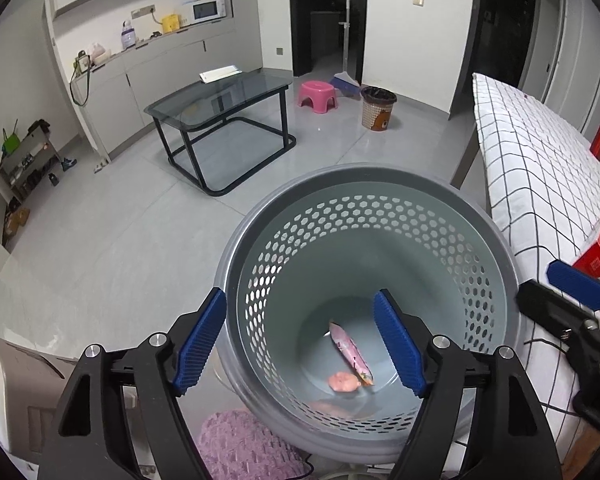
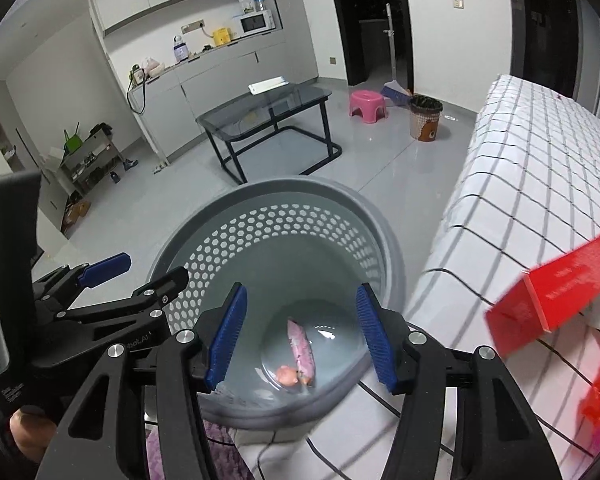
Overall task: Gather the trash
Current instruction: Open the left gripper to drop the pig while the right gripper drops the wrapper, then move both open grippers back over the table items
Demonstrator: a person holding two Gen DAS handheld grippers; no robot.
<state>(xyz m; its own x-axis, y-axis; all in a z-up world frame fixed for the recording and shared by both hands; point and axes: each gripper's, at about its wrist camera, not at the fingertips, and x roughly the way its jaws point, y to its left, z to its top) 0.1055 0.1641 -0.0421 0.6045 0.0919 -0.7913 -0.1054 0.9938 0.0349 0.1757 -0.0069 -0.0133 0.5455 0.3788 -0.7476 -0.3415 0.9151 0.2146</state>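
Note:
A grey perforated bin (image 1: 380, 216) stands on the floor beside the bed. On its bottom lie a pink wrapper (image 1: 350, 352) and a small crumpled pink piece (image 1: 343, 382). My left gripper (image 1: 300, 340) hangs open over the bin's near left side, one finger outside the wall and one inside, holding nothing. In the right wrist view the same bin (image 2: 284, 216) holds the wrapper (image 2: 300, 346) and the crumpled piece (image 2: 287, 376). My right gripper (image 2: 302, 336) is open and empty above the bin's mouth. The left gripper (image 2: 140, 272) shows at the left, held by a hand.
A bed with a white checked sheet (image 1: 540, 168) runs along the right, with a red box (image 2: 560, 296) on it. A glass table (image 1: 220, 100), a pink stool (image 1: 318, 94) and a brown wastebasket (image 1: 378, 108) stand farther off. A pink knitted cloth (image 1: 244, 444) lies by the bin.

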